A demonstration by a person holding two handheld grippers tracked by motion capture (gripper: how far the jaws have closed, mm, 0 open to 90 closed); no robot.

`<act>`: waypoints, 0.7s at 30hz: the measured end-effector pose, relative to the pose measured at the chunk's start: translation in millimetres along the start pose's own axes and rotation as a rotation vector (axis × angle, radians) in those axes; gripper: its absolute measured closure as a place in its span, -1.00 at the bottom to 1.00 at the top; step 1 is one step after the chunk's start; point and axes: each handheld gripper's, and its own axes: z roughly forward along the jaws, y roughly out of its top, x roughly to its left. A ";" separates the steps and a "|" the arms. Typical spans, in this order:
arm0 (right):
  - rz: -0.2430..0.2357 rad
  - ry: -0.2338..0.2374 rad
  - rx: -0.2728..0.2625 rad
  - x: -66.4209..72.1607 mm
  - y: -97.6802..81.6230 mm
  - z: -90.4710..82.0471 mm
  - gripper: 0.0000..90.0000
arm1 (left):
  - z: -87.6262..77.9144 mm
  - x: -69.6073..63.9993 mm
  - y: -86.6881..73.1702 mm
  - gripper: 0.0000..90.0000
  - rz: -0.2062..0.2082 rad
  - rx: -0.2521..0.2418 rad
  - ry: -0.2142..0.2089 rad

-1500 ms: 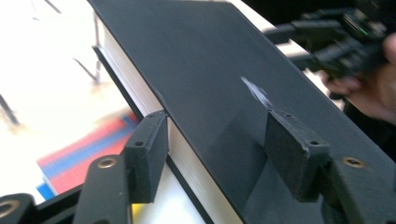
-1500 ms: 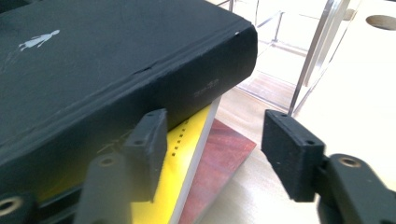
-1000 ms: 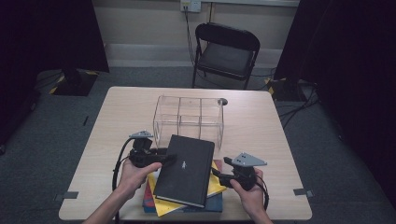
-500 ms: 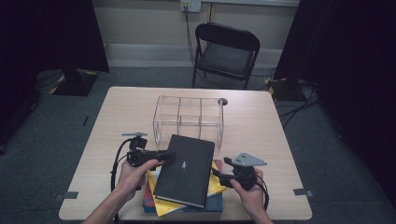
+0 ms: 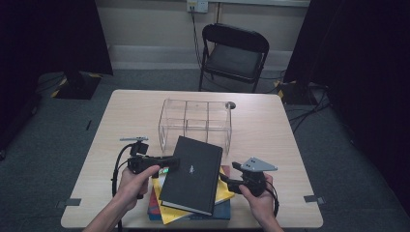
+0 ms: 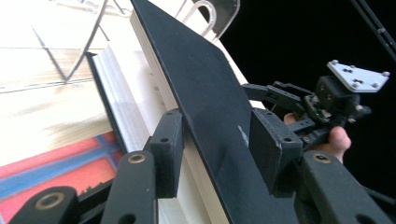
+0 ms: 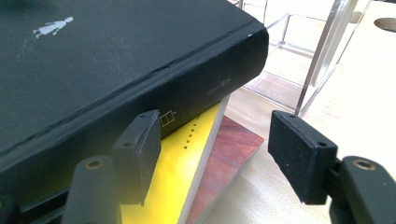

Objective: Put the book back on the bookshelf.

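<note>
Dimly lit room; wood table [image 5: 121,116]. Left tool [image 6: 215,144] closing around black book [image 5: 193,174], seemingly gripping; right tool [image 7: 219,154] wide.

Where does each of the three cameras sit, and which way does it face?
High view: above the person's side, facing forward and down on the table; forearms, both hands show.
Left gripper view: on the left gripper, looking along its jaws, which have been closing around the black book's front cover.
Right gripper view: on the right gripper, facing the book's spine.
All share the black book.
</note>
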 end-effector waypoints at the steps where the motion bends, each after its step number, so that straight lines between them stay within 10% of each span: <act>1: 0.000 0.000 0.000 0.0 0.0 0.0 -0.23 | 0.0 0.0 0.0 0.23 0.000 0.000 0.000; 21: 0.002 0.003 -0.002 -0.7 0.0 0.0 -0.17 | 6.6 7.0 -2.7 0.11 -0.056 0.029 0.028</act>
